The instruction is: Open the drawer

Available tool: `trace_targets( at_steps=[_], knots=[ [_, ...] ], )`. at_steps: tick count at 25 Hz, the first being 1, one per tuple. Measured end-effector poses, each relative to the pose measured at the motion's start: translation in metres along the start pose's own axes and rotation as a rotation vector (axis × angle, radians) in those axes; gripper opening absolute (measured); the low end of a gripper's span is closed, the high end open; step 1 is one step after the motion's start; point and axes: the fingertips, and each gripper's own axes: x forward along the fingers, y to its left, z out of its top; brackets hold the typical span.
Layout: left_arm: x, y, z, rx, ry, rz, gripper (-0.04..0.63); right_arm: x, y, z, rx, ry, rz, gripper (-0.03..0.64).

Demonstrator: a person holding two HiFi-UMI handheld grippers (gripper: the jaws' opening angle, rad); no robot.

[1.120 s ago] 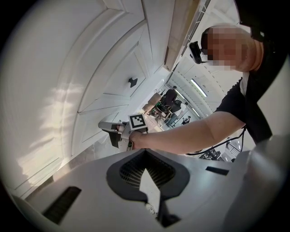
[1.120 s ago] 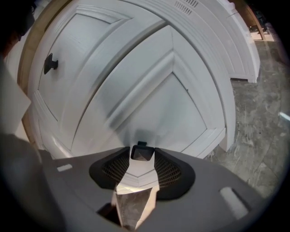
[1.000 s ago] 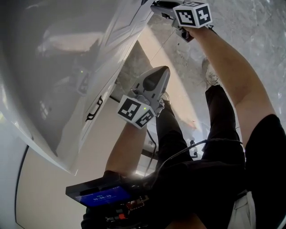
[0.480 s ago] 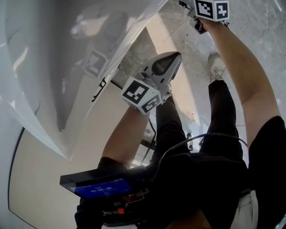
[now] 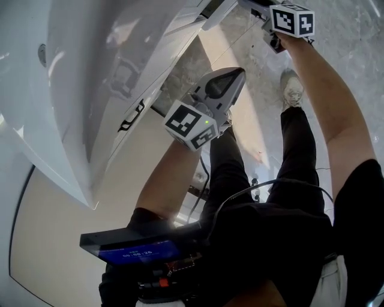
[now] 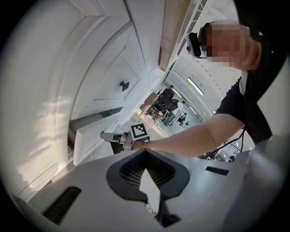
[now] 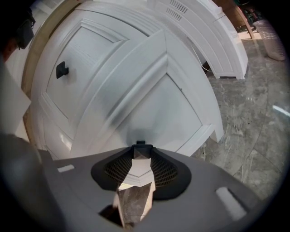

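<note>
The white cabinet point(image 5: 90, 90) fills the left of the head view. In the left gripper view its low drawer point(image 6: 88, 140) stands pulled out, a dark gap above it. My right gripper point(image 5: 249, 5) point(image 6: 106, 136) reaches to that drawer front point(image 7: 149, 104). Its jaws have just been closing, and they are shut on the small black knob point(image 7: 141, 144) at their tips point(image 7: 141, 150). My left gripper point(image 5: 237, 75) point(image 6: 144, 154) hangs in the air away from the cabinet, its fingertips together with nothing between them.
Another black knob point(image 7: 62, 69) point(image 6: 124, 84) sits on the panel above. Black handles point(image 5: 132, 116) line the cabinet front. A second white cabinet point(image 7: 217, 41) stands further along the grey marble floor point(image 7: 253, 113). The person's legs and a blue-screened device point(image 5: 138, 252) are below.
The head camera has swung a little, so both grippers sit slightly further right in the picture. Neither gripper has moved relative to the cabinet.
</note>
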Motion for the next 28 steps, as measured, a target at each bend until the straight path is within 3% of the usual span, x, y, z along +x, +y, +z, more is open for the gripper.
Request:
trace_targets(
  at_steps=[28],
  knots=[
    [0.017,-0.038,0.002,0.051,0.026,-0.041,-0.009,-0.060,-0.008,-0.032,0.027,0.004,-0.021,0.126]
  ],
)
